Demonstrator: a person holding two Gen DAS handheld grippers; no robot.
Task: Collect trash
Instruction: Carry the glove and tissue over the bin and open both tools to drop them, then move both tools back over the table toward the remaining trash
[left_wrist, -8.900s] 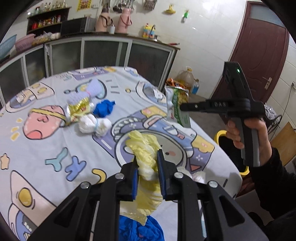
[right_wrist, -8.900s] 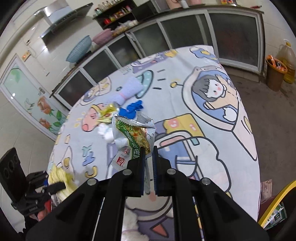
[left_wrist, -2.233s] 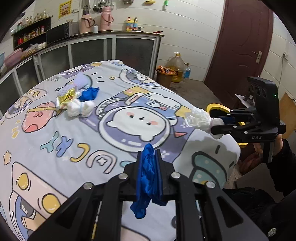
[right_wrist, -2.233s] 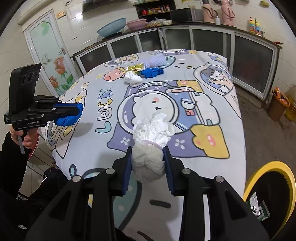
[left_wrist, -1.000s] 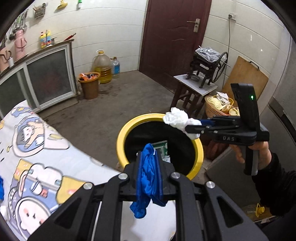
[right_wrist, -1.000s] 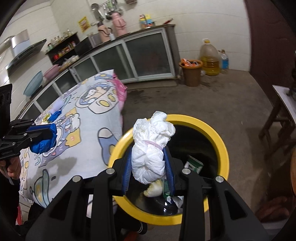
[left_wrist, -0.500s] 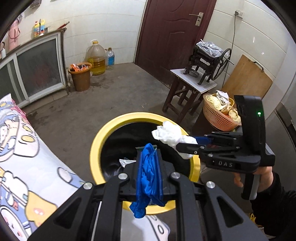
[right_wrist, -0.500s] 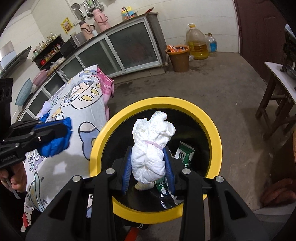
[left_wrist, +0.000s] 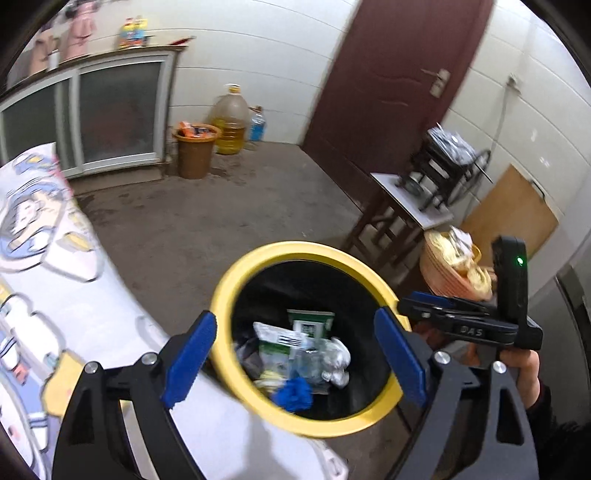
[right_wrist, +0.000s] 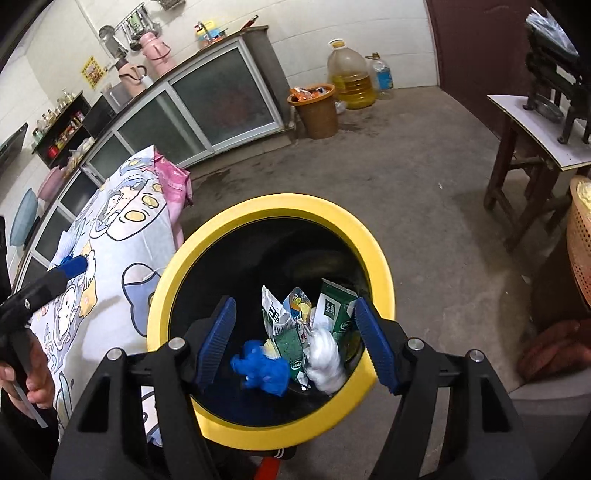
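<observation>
1. My left gripper (left_wrist: 295, 358) hung over the bin (left_wrist: 225, 295) with its jaws wide apart and nothing between them; they had just been opening.
2. My right gripper (right_wrist: 293, 341) was over the same bin, jaws likewise spread and empty, also just opened.
3. The blue wad (right_wrist: 260, 371) lay in the bin, near the side closest to me, and the white wad (right_wrist: 325, 360) sat just beside it, against the green packets (right_wrist: 334, 310).
4. I judged both wads soft and very light: they would crush under the pads and not slip, so a pinch across the bulk would do, with no care for breakage.
5. The packets looked like thin crinkly film, light but slick; I would take one by a flat edge.
6. More scraps seemed to lie on the bench (right_wrist: 122, 236) far off, by the left gripper's tip in the right view; they were too small to tell apart there.
7. The bin's bottom was dark, and I could not tell how deep the pile went or what lay beneath it.
8. The left view was blurred, the bench cloth smeared; most of the bench was cut off in both views.
</observation>
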